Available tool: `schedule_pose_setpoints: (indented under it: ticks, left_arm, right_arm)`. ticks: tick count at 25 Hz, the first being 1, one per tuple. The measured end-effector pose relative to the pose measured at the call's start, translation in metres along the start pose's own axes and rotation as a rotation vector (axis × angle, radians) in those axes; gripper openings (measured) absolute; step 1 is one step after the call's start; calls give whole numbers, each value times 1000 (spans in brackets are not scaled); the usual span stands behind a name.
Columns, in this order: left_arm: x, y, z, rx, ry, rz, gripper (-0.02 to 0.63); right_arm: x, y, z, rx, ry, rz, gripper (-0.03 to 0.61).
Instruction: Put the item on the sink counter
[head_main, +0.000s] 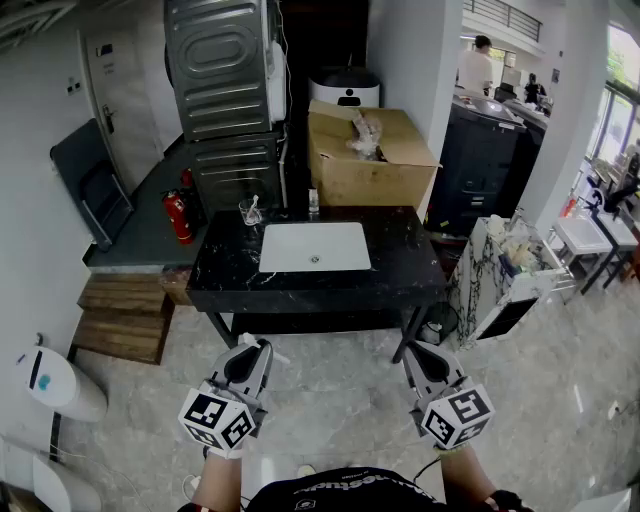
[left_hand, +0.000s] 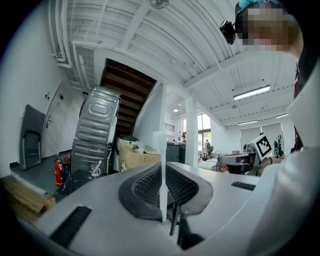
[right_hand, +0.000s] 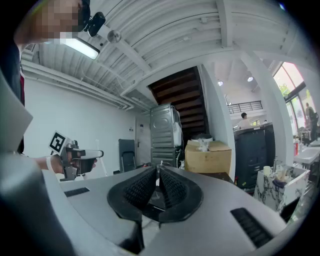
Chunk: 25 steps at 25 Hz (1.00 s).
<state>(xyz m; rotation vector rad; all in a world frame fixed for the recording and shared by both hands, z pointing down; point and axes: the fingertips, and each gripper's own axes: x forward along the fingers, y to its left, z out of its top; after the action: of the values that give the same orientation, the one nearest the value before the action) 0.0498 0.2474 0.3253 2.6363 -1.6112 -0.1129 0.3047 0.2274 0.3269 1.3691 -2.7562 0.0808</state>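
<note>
Before the counter (head_main: 405, 268) edge I see open floor (head_main: 330, 395). Its glass (head_main: 250, 213) holds a white stick (head_main: 254, 204). My left gripper (head_main: 250, 348) grips a toothbrush (left_hand: 162, 170); right gripper (head_main: 418, 355) closed, empty

Black, white-veined sink counter (head_main: 400, 262), white basin (head_main: 314, 246), red fire extinguisher (head_main: 178, 217), tan cardboard box (head_main: 370, 170), translucent white toothbrush (left_hand: 162, 175).

1. The black, marble-veined counter (head_main: 400, 270) stands on dark legs on a pale tiled floor (head_main: 340, 400).
2. A white rectangular sink basin (head_main: 315, 247) is set into the middle of the top.
3. A clear glass (head_main: 250, 212) with something slim and white leaning in it stands near the far left corner.
4. A small bottle (head_main: 313, 202) stands at the far edge, just behind the basin and apart from the glass.
</note>
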Motion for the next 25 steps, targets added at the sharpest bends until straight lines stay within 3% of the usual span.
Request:
schedule_pose_setpoints:
  ticks: [16,25]
  left_arm:
    - [0,-2,-1,4,7,-3,32]
    - [-9,21,-4,1,10,-2,32]
  right_arm:
    - [-1,3,3,9,-35,19,41]
    - [17,23,1,27,-43,39,41]
